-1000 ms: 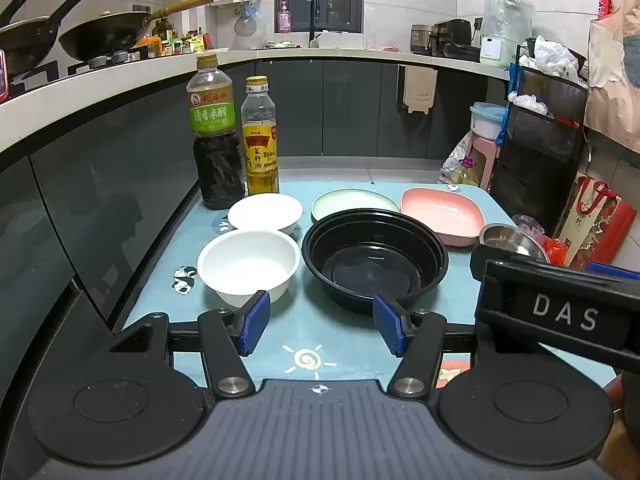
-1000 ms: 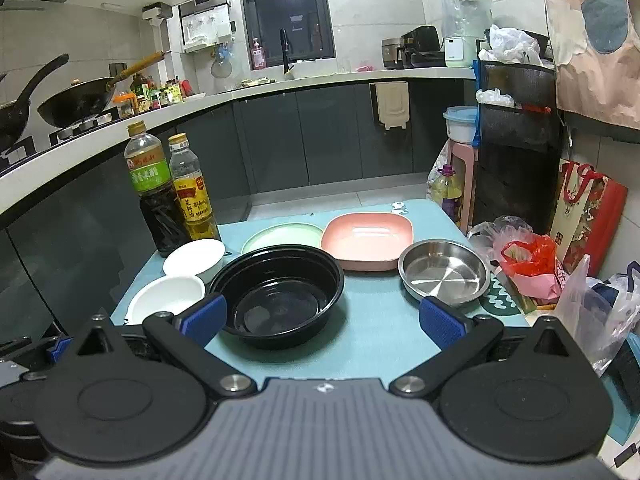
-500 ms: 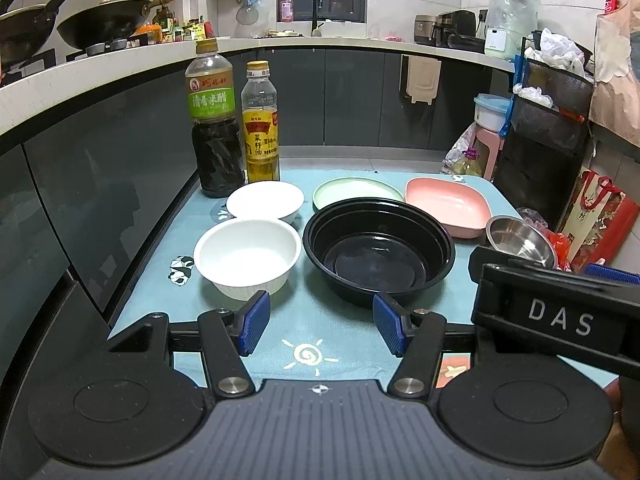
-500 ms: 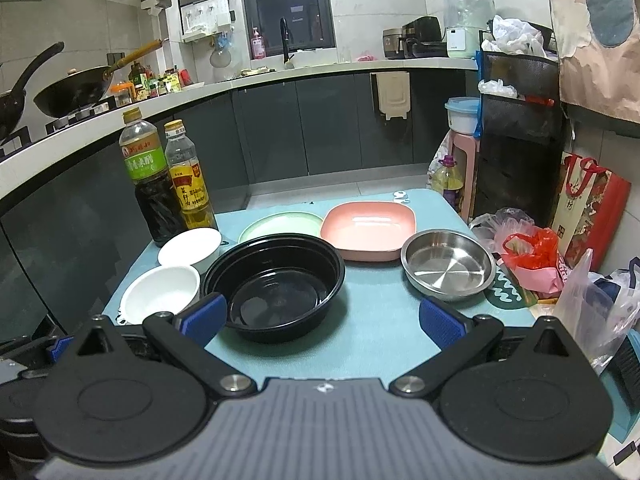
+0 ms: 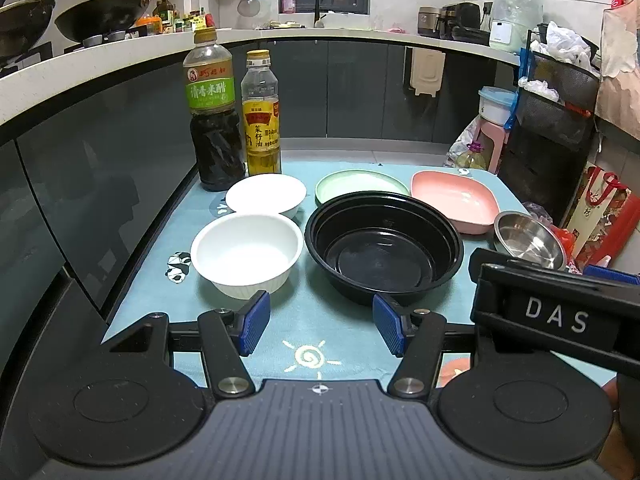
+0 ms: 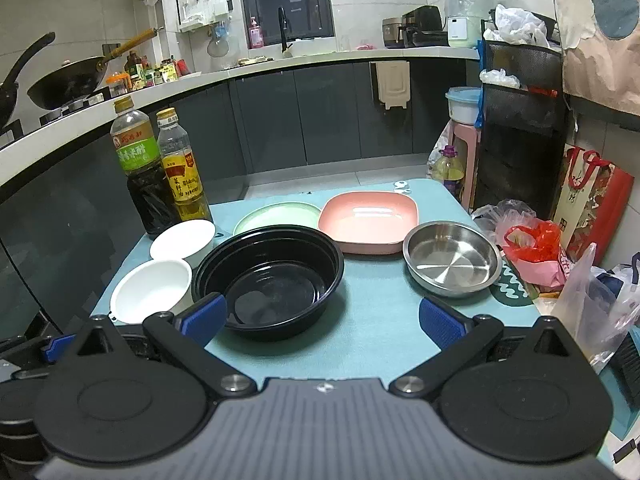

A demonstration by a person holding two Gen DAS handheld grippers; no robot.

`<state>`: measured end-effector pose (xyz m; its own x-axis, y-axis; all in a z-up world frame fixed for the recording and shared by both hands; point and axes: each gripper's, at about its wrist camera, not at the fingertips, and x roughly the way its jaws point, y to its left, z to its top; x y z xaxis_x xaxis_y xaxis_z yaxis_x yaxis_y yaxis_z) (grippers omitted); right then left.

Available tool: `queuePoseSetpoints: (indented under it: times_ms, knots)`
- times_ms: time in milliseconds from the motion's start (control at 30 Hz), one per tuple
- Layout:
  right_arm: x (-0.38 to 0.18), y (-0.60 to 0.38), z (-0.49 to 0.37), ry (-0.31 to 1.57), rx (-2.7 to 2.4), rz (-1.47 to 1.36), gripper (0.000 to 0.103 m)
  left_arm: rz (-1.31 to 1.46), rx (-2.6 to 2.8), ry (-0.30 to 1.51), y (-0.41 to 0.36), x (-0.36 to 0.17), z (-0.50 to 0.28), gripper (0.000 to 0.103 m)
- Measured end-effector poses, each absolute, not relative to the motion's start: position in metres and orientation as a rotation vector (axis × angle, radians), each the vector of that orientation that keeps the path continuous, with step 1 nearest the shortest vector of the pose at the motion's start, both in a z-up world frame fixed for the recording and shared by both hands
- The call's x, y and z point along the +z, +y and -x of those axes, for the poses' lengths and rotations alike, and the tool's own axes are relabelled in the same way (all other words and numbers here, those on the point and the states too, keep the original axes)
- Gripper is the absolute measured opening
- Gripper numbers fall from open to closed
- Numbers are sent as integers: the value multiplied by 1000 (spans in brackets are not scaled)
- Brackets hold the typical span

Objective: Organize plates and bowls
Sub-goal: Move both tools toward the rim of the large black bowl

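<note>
On the teal mat (image 5: pixel 320 332) stand a big black bowl (image 5: pixel 384 252), a ribbed white bowl (image 5: pixel 246 254), a shallow white bowl (image 5: pixel 266 194), a green plate (image 5: pixel 360 186), a pink square plate (image 5: pixel 454 200) and a steel dish (image 5: pixel 528 240). The same dishes show in the right wrist view: black bowl (image 6: pixel 268 280), steel dish (image 6: pixel 452 258), pink plate (image 6: pixel 368 222). My left gripper (image 5: pixel 320 326) is open and empty, just short of the white and black bowls. My right gripper (image 6: pixel 322 318) is wide open and empty, near the black bowl's front.
Two bottles, dark vinegar (image 5: pixel 214 112) and yellow oil (image 5: pixel 262 114), stand at the mat's back left. Dark cabinets (image 5: pixel 80 168) run along the left. Bags (image 6: pixel 532 248) and a black rack (image 6: pixel 520 128) crowd the right side. The right gripper's body (image 5: pixel 560 316) shows at the left view's right.
Both grippers have moved slightly forward and tilted down toward the dishes, which look a little nearer. Neither jaw opening has changed, and no dish has moved.
</note>
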<state>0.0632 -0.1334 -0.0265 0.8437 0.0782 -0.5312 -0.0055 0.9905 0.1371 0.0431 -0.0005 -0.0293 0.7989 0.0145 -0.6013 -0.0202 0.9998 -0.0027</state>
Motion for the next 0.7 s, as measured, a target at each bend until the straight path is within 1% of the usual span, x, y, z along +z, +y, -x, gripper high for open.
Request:
queuePoseSetpoints:
  times_ms: [700]
  knots:
    - [-41,-143,-88,611,26,-155,52,20,34,703,-3,-45,-71,54]
